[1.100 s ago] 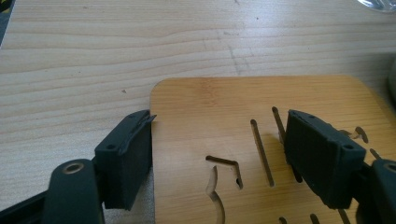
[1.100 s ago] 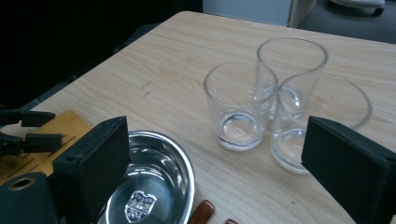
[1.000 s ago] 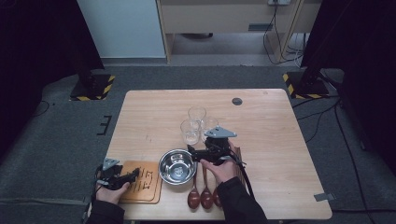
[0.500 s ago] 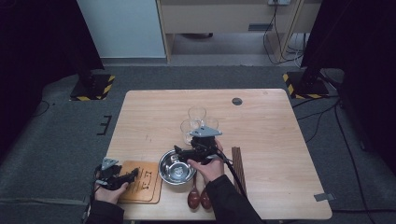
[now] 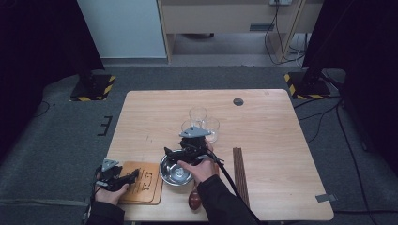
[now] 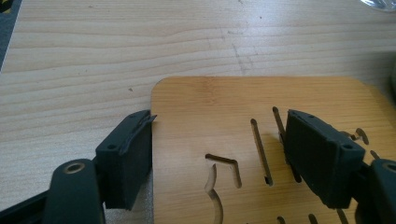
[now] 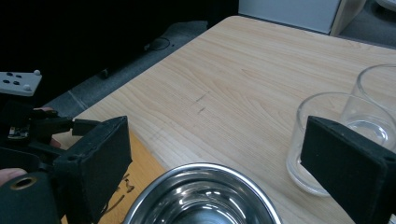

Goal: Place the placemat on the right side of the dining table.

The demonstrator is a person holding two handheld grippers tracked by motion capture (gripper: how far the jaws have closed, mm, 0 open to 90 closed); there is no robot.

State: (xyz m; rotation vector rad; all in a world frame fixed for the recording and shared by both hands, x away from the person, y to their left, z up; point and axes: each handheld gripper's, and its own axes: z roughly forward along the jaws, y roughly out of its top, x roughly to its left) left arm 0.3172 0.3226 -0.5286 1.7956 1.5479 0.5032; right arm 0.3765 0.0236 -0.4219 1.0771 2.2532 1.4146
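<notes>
bamboo board (image 6: 261, 140), flat and slotted, is lying at the table's (image 5: 281, 122) near left corner, and my left gripper (image 6: 219, 158) is clamping it across its width, jaws nearly as closed as they go. my right gripper (image 7: 219, 177) is hovering wide open and empty over the shiny steel bowl (image 7: 205, 196) just beside the board. clear glasses (image 7: 327, 135) are standing behind the bowl.
</notes>
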